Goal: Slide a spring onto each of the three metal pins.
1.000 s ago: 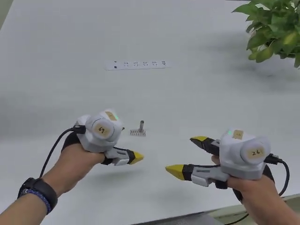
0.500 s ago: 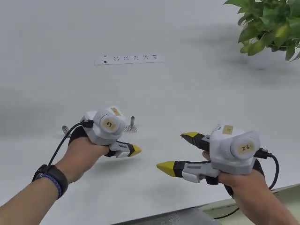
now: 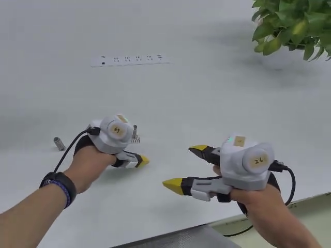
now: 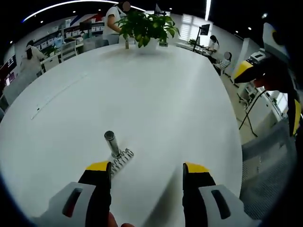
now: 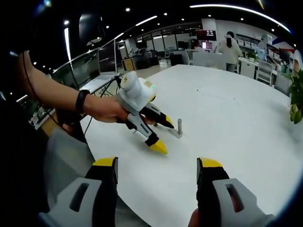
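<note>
The left hand-held gripper (image 4: 147,168) is spread, its two yellow-tipped jaws wide apart with nothing between them. In the left gripper view a pin (image 4: 112,144) stands on the white surface (image 4: 165,94) at 12 o'clock from the left jaw's tip, leaning a little in the fisheye. A spring (image 4: 122,158) lies flat at the pin's foot, not threaded on it. Its near end is just beside the inner edge of the left jaw, though I cannot tell whether they touch.

In the head view the pin is at 3 o'clock from the left hand-held gripper's round body, just beside it, with the spring right below it. A short grey cylinder (image 3: 58,143) lies tilted at 9 o'clock from that body, well apart from the pin.

The right hand-held gripper (image 3: 185,166) is also spread and holds nothing. It hangs above the near edge of the surface at 4 o'clock from the left one, well apart from the pin. In the right gripper view the pin and spring sit at about 12 o'clock, with the left hand-held gripper at 11 o'clock.

A power strip (image 3: 129,60) lies far off at 12 o'clock. A leafy plant (image 3: 289,23) is at 2 o'clock.
</note>
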Demonstrator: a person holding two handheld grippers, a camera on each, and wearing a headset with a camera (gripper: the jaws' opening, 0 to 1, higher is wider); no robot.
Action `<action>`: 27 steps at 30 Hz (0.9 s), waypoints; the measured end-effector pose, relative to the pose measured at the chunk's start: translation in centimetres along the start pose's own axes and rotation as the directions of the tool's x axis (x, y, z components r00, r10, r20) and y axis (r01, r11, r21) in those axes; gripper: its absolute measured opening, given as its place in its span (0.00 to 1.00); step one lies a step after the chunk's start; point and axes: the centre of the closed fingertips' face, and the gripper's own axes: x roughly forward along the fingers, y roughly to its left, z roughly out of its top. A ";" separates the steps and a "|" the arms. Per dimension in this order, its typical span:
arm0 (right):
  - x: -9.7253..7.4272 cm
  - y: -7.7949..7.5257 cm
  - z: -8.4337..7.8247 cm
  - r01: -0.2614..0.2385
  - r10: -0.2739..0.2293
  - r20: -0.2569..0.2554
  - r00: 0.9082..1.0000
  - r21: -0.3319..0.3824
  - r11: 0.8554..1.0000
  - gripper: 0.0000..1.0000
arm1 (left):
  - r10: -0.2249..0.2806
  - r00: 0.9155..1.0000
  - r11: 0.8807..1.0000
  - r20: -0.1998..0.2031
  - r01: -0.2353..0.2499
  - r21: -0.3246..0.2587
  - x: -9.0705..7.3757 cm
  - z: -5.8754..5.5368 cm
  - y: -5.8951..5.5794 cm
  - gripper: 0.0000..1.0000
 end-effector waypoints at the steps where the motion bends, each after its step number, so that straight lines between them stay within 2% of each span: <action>1: 0.0 0.0 0.0 0.001 -0.001 0.000 1.000 0.001 1.000 0.66 | 0.000 1.000 1.000 -0.002 0.000 -0.002 -0.1 0.0 0.0 0.56; 4: -0.2 -0.2 -0.1 0.005 -0.005 0.004 1.000 0.008 1.000 0.66 | -0.001 1.000 1.000 -0.007 0.001 -0.007 0.0 -0.2 0.0 0.56; 9: -0.3 -0.4 -0.1 0.009 -0.009 0.008 1.000 0.014 1.000 0.66 | -0.011 1.000 1.000 -0.014 0.011 0.020 -0.4 -0.5 -0.6 0.53; 15: -0.1 -0.3 0.0 0.004 -0.004 0.007 1.000 0.011 1.000 0.65 | -0.005 1.000 1.000 -0.018 0.005 0.011 -0.1 -0.6 -0.4 0.49; 22: -0.1 -0.1 -0.1 0.001 -0.001 0.005 1.000 0.012 1.000 0.65 | 0.019 0.999 1.000 -0.038 -0.018 0.021 0.1 -1.0 0.2 0.40; 25: -0.1 -0.1 -0.2 0.002 -0.002 0.006 1.000 0.013 1.000 0.65 | 0.053 0.997 0.997 -0.058 -0.049 0.055 0.0 -1.6 0.8 0.32; 27: -0.2 -0.1 -0.2 0.001 -0.001 0.008 1.000 0.015 1.000 0.65 | 0.046 0.997 0.997 -0.060 -0.043 0.057 0.0 -1.8 0.6 0.28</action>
